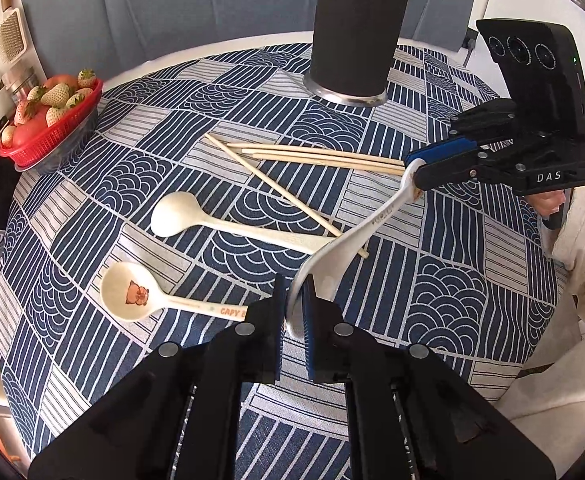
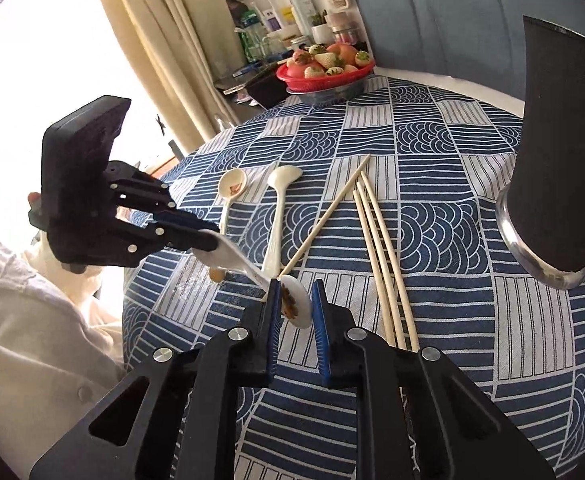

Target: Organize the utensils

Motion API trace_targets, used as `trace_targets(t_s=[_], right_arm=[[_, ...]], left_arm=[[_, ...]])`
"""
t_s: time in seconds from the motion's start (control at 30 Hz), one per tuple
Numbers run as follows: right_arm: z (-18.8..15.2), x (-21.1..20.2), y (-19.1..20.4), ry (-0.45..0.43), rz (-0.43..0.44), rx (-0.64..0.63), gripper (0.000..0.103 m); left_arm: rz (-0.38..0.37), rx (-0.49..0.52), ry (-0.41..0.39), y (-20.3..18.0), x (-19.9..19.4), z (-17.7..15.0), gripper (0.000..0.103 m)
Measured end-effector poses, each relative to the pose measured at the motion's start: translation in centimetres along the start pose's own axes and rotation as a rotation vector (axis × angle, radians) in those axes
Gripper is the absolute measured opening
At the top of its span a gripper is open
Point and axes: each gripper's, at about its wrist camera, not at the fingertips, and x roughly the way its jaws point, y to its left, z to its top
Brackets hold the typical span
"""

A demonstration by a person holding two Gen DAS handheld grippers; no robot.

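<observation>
A held white spoon (image 1: 372,220) hangs above the surface (image 1: 452,300), spanning the gap between the two tools. The left hand-held gripper (image 1: 294,292) is clamped on the spoon's handle end, its blue pads pressed tight against the white plastic. The right hand-held gripper (image 2: 296,282) is closed on the other end. In its own view the round bowl, with a brown print inside, sits between the pads. From the left wrist view its jaws are pinched together on that end.

The surface carries a blue-and-white patterned tablecloth. Two more spoons lie flat on it, near each other on the side towards the basket. One is a capybara spoon (image 1: 132,296) with orange lettering on its handle, and the other is a plain cream spoon (image 1: 176,214). Beyond them lie four wooden chopsticks (image 1: 312,156) — three side by side and one crossing them at an angle.

A black utensil holder (image 1: 356,40) with a metal base ring stands upright at the far edge, well apart from the spoons. A red basket (image 1: 52,136) of pale strawberries and red fruit sits at the surface's edge, away from the holder. A cream sleeve (image 1: 584,248) shows behind the right tool — the person's clothing fills that corner.
</observation>
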Motion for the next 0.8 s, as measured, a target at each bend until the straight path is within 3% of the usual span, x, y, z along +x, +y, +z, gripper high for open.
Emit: trace_targets(t_s=[0.3, 0.8], right_arm=[[1.8, -3.1, 1.3, -0.022, -0.088, -0.077, 0.01], [6.6, -12.6, 1.4, -0.115, -0.384, -0.13, 0.01]], left_arm=[[0.014, 0.11, -0.065, 0.1, -0.6, 3.3, 0.011], [-0.033, 0.252, -0.238, -2.3, -3.5, 13.4, 0.011]])
